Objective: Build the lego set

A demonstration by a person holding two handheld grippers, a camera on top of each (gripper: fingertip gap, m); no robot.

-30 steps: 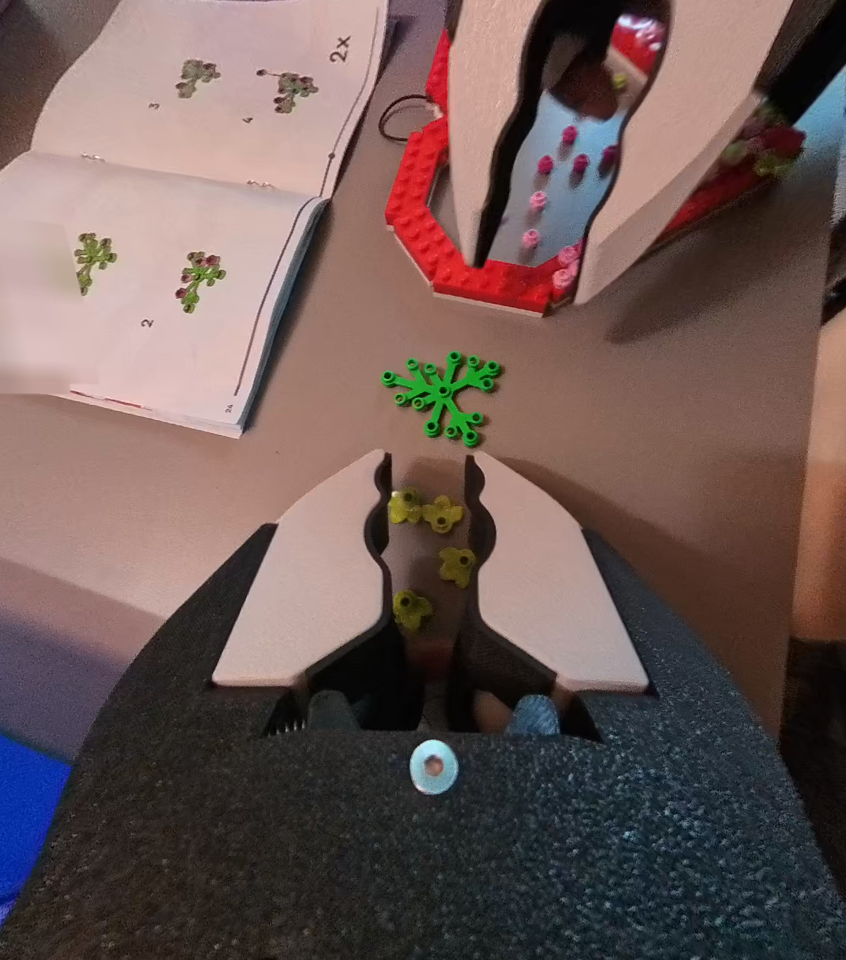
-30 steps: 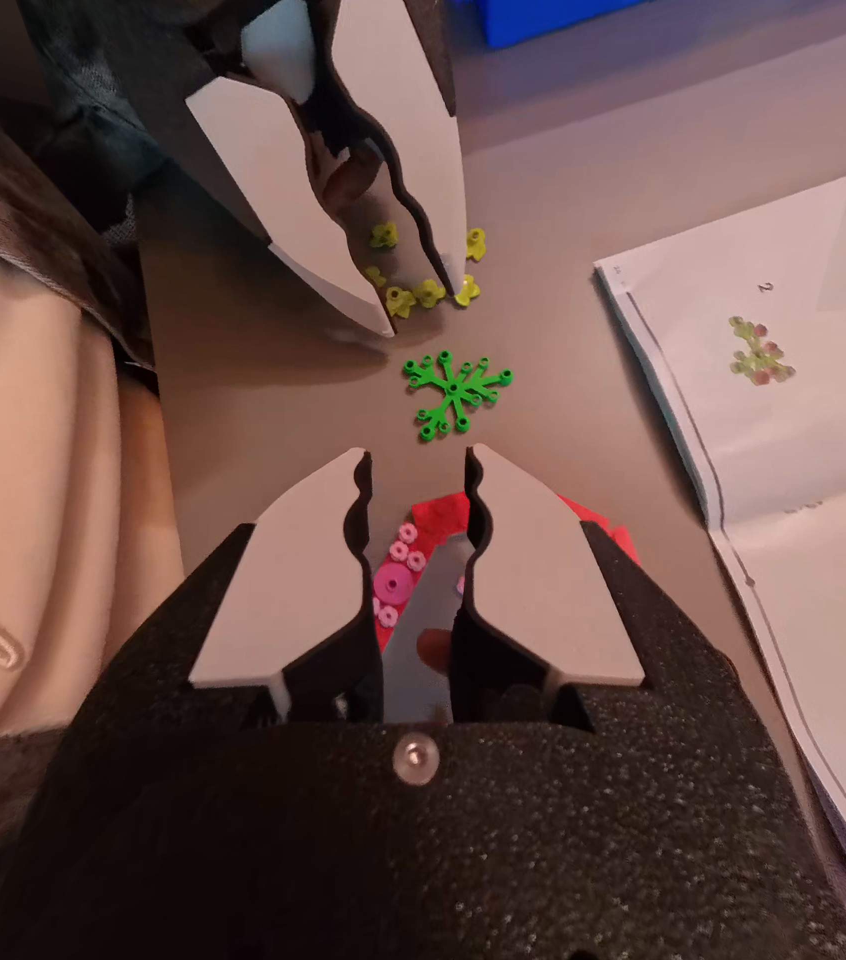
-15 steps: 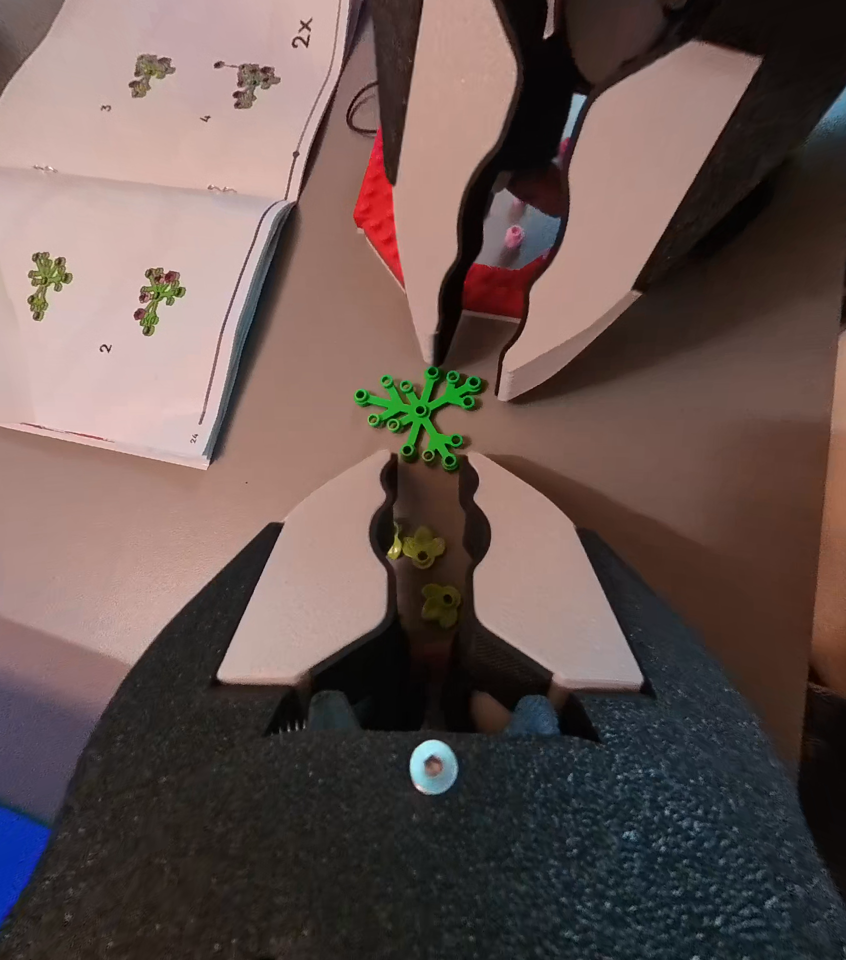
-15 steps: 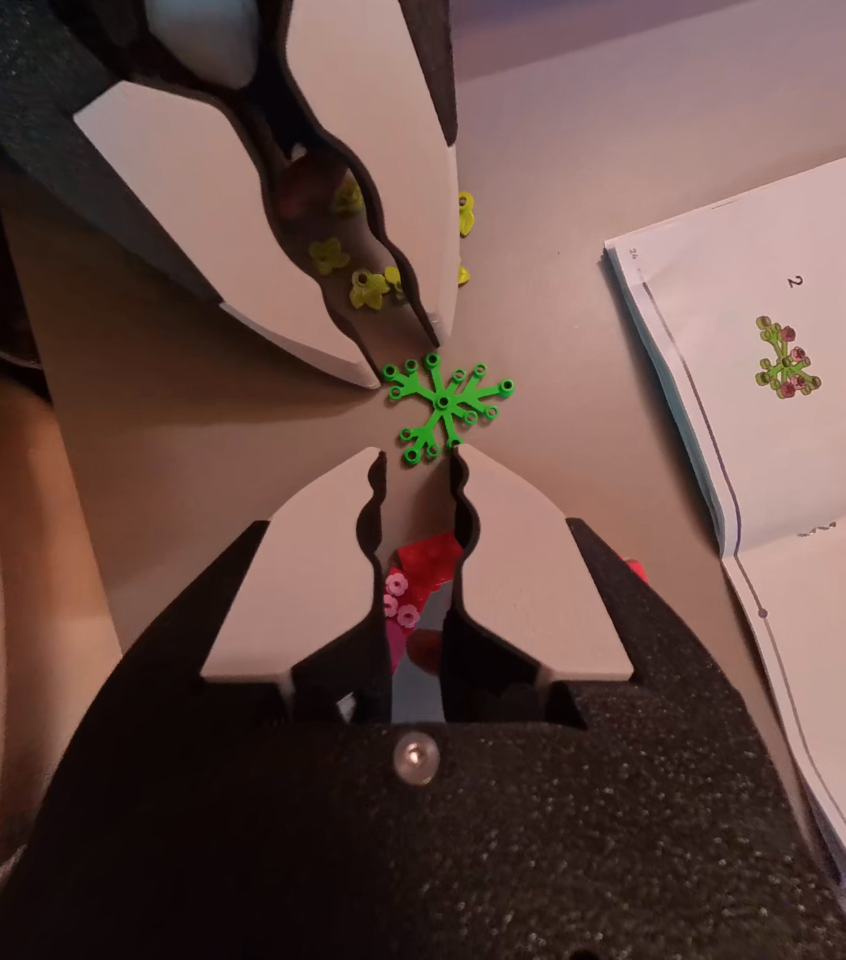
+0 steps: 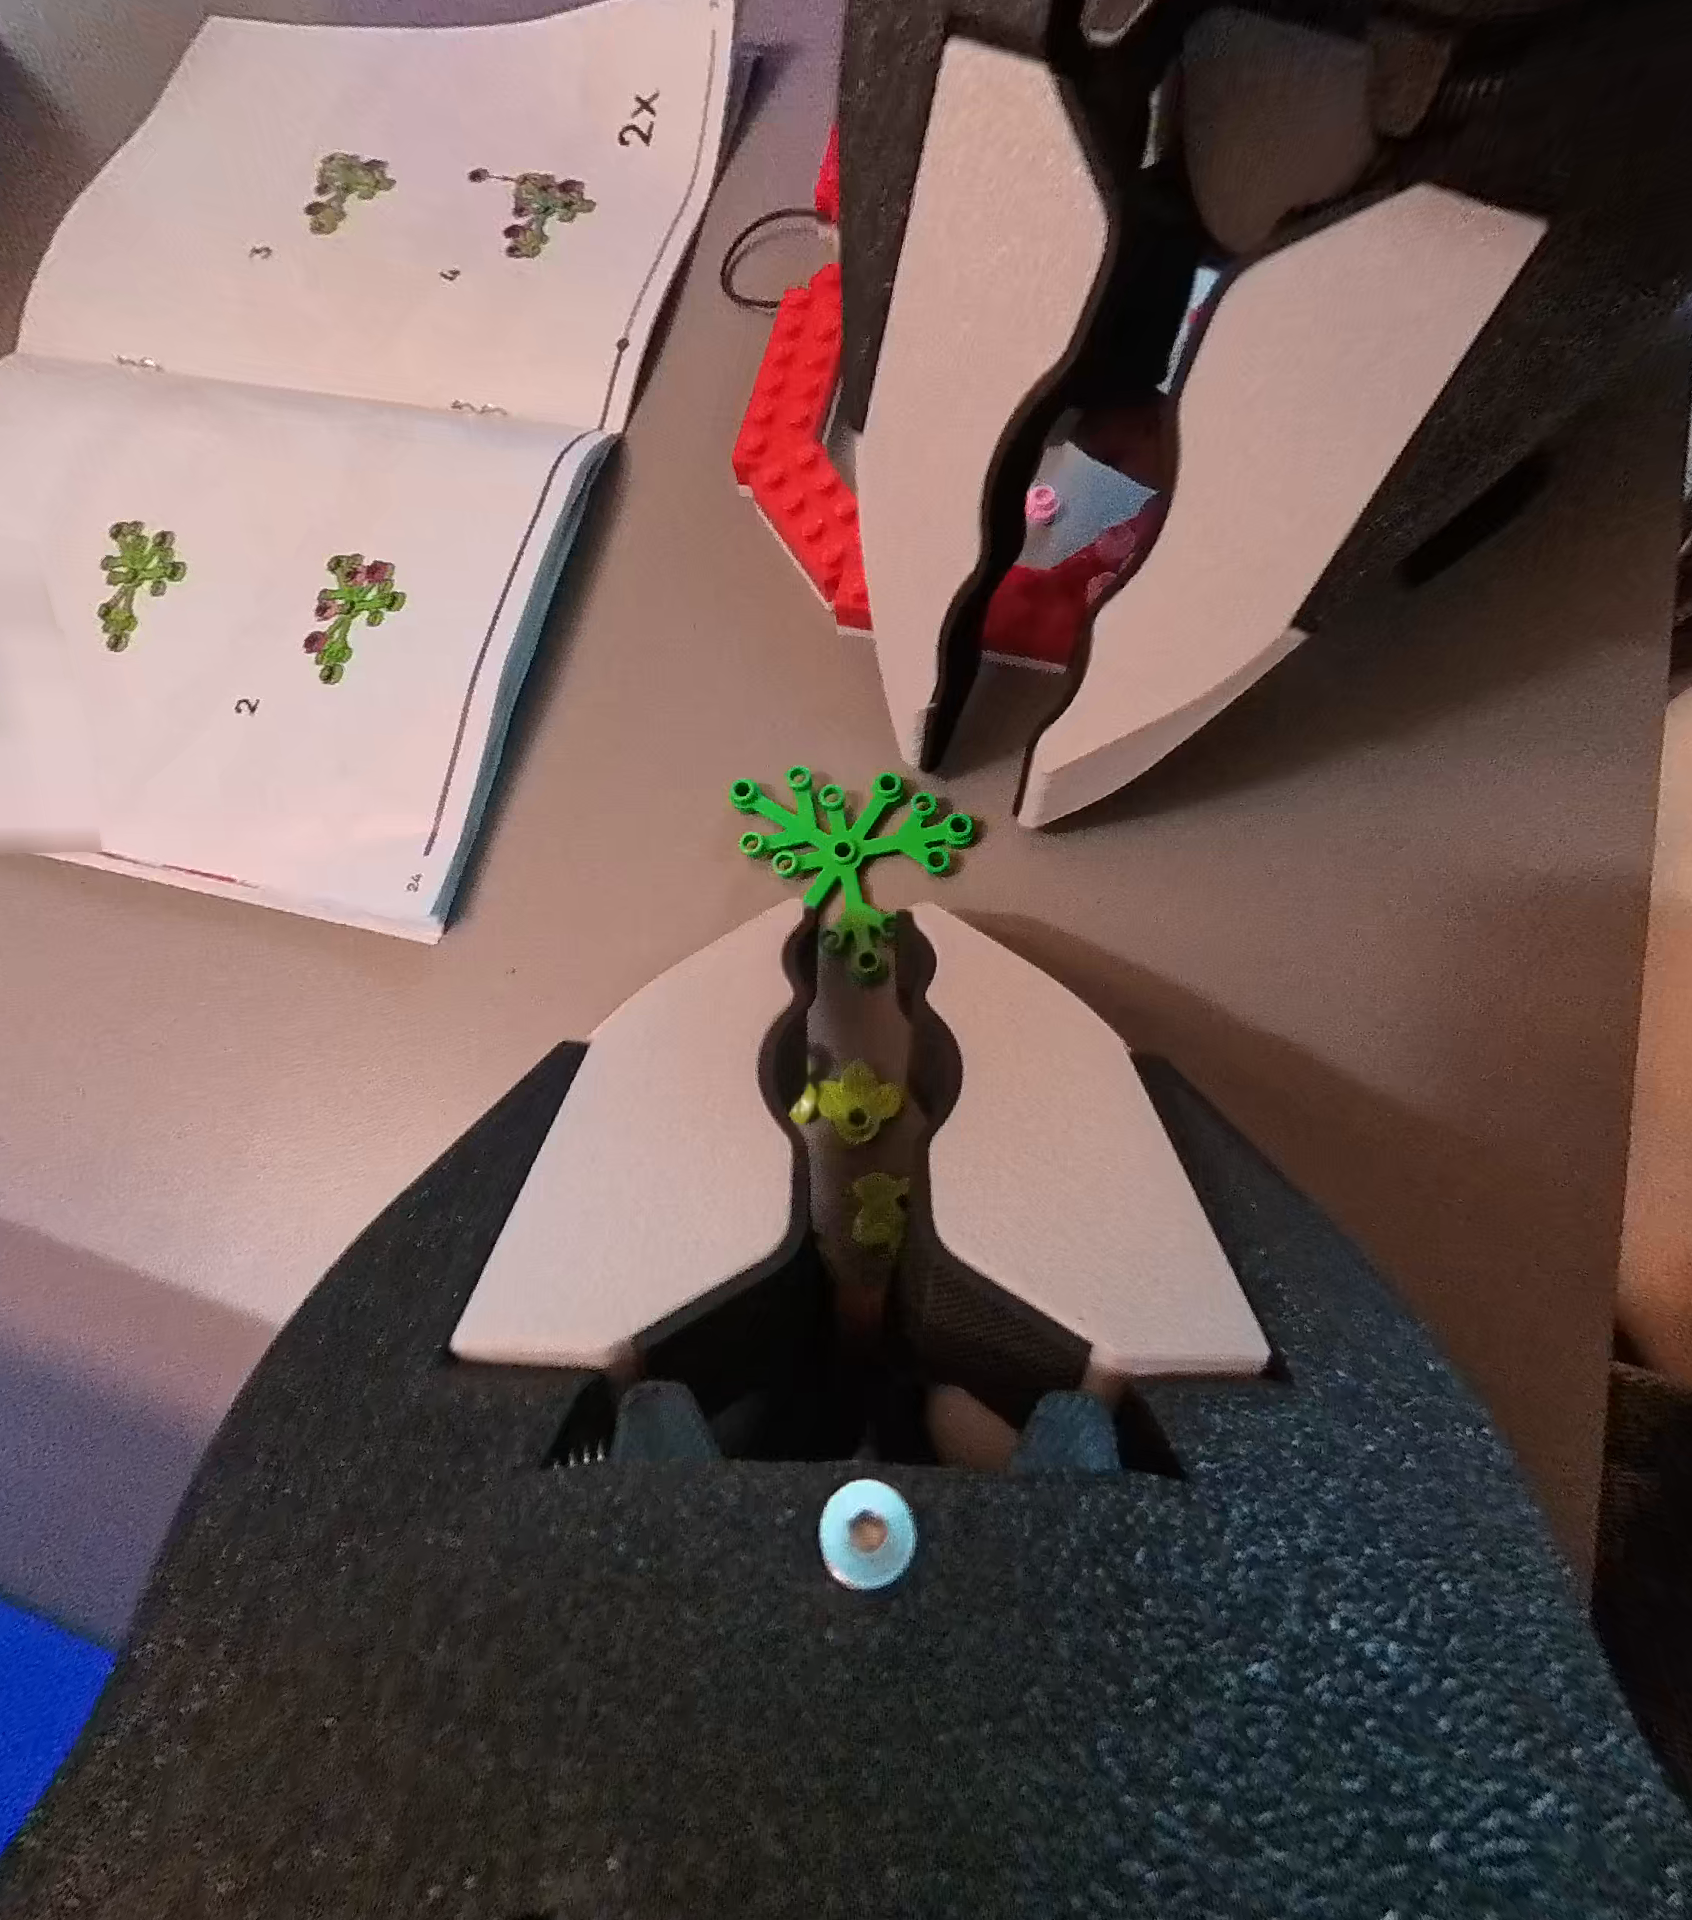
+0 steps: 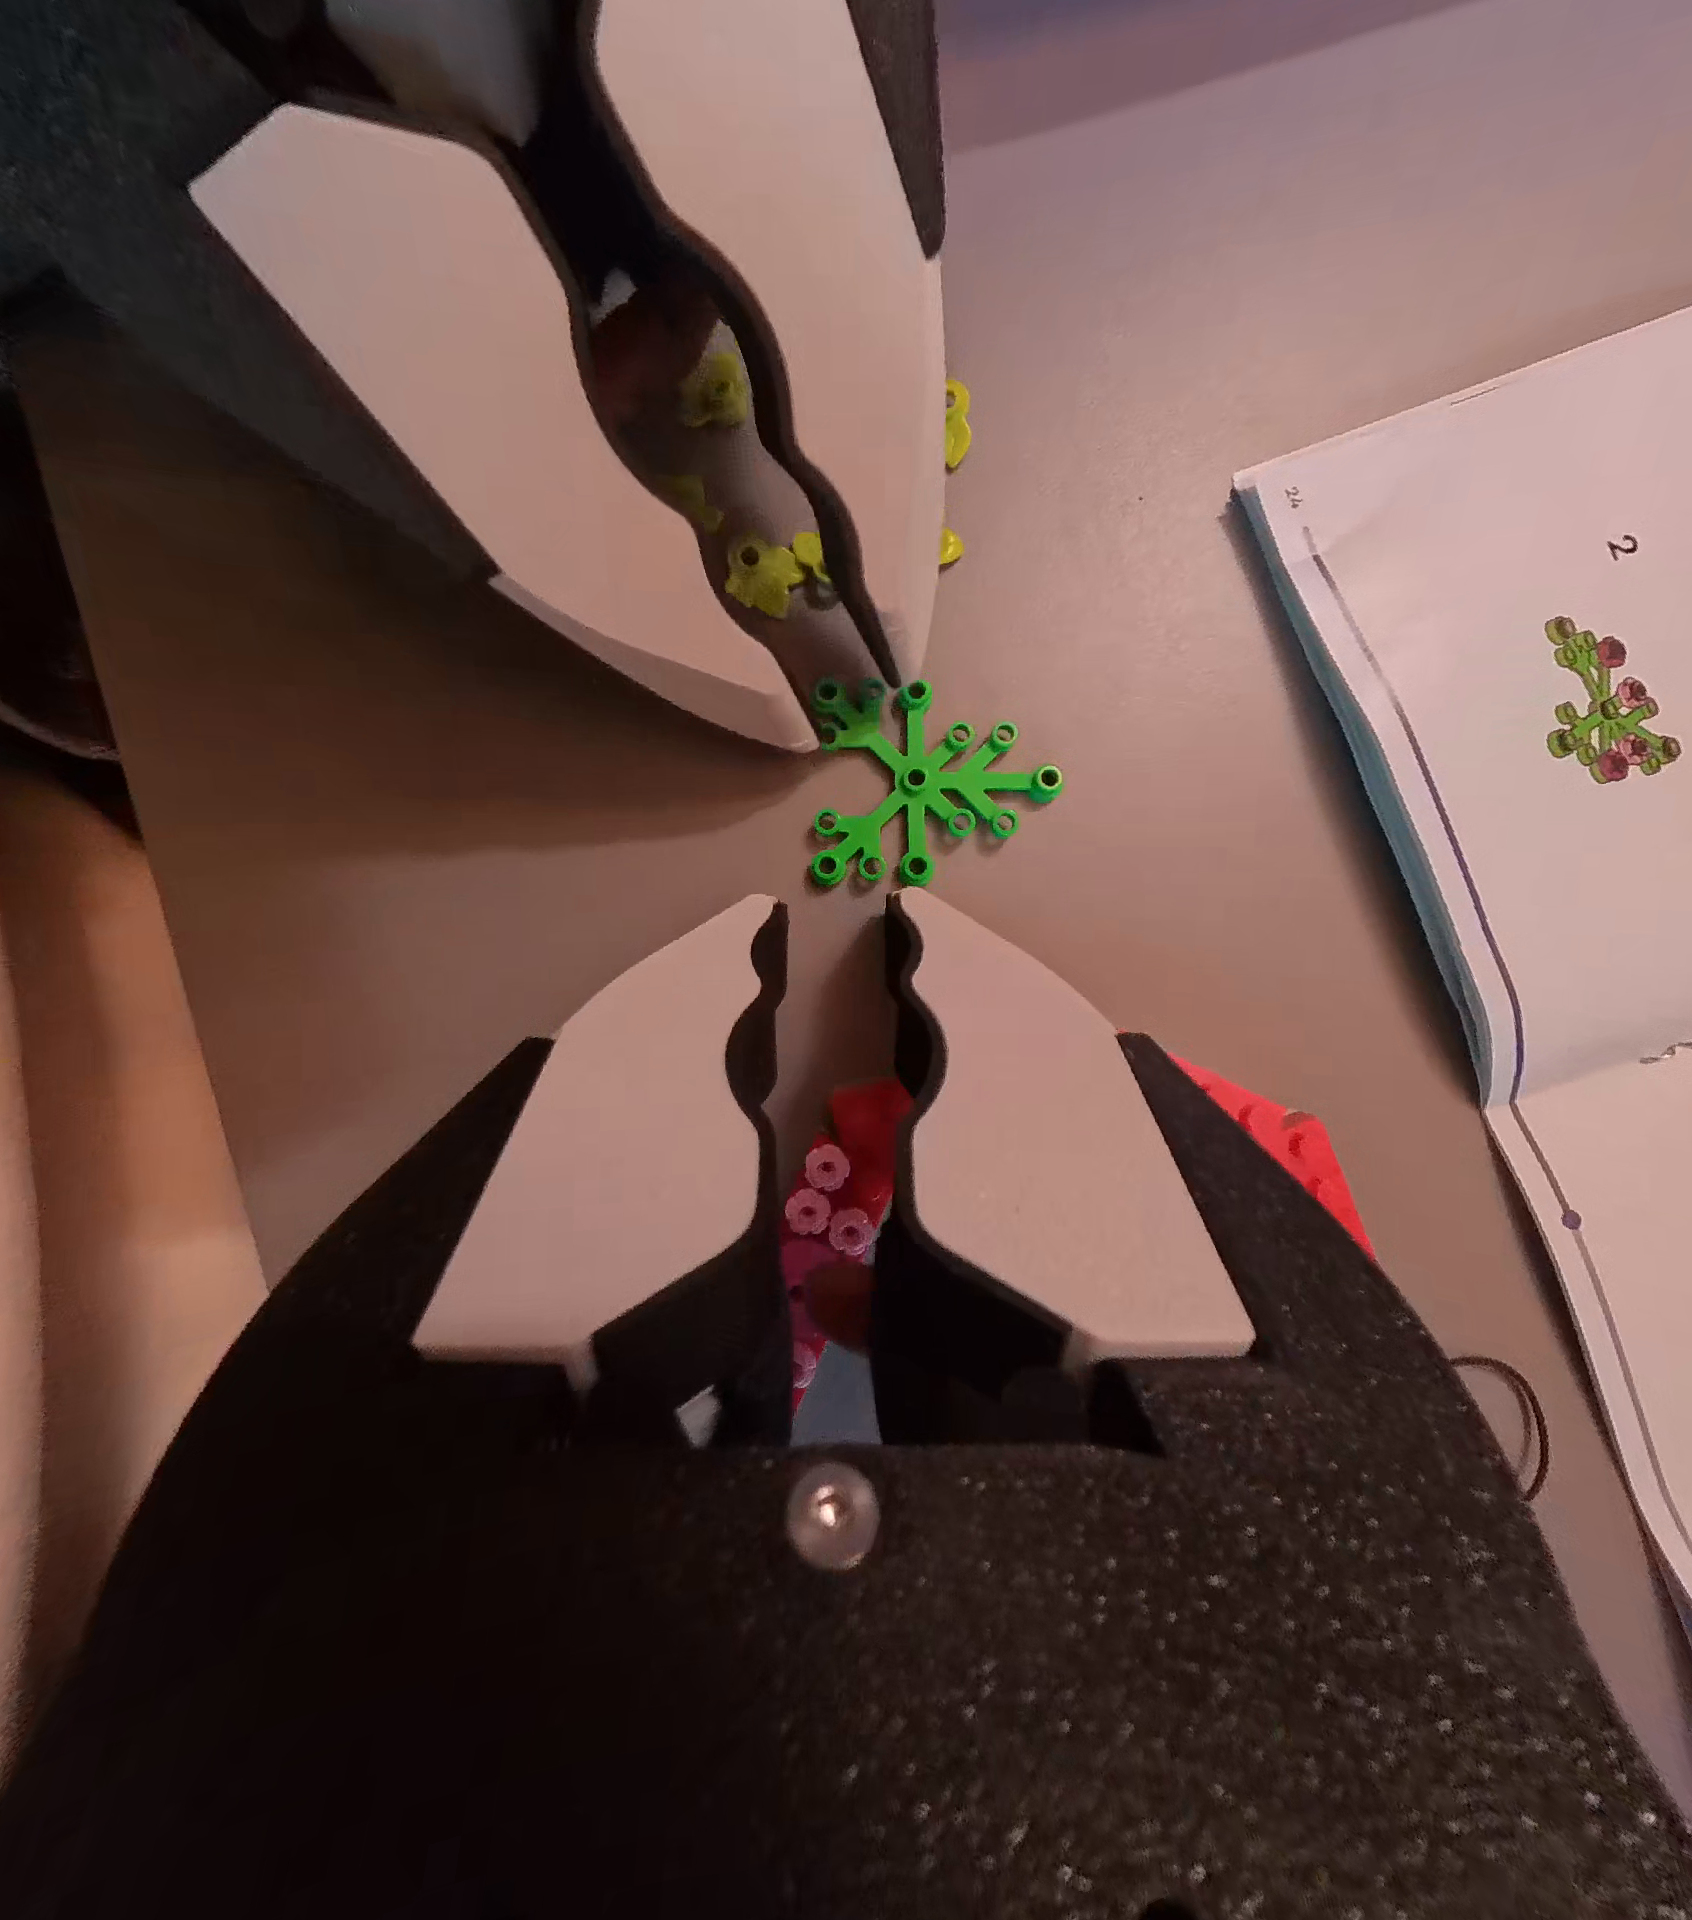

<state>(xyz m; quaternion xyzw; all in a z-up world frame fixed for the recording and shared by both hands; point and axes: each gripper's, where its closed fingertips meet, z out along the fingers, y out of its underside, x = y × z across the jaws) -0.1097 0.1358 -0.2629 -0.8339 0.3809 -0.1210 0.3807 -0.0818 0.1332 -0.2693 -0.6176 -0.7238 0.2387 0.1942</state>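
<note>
Green plastic leaf (image 5: pixel 847 854) lies flat on the counter (image 5: pixel 1289 987), its branches fanning every way with no clear long axis. One branch reaches between the left gripper (image 5: pixel 857 912) tips, parted, not pinching. Beyond the leaf, the right gripper (image 6: pixel 834 904) stands slightly open, empty. Booklet (image 5: pixel 302 468) beside the leaf.

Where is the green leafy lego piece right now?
The green leaf piece lies flat on the table between both grippers, one branch inside the left gripper tips, with the open booklet on its left in the left wrist view.
</note>
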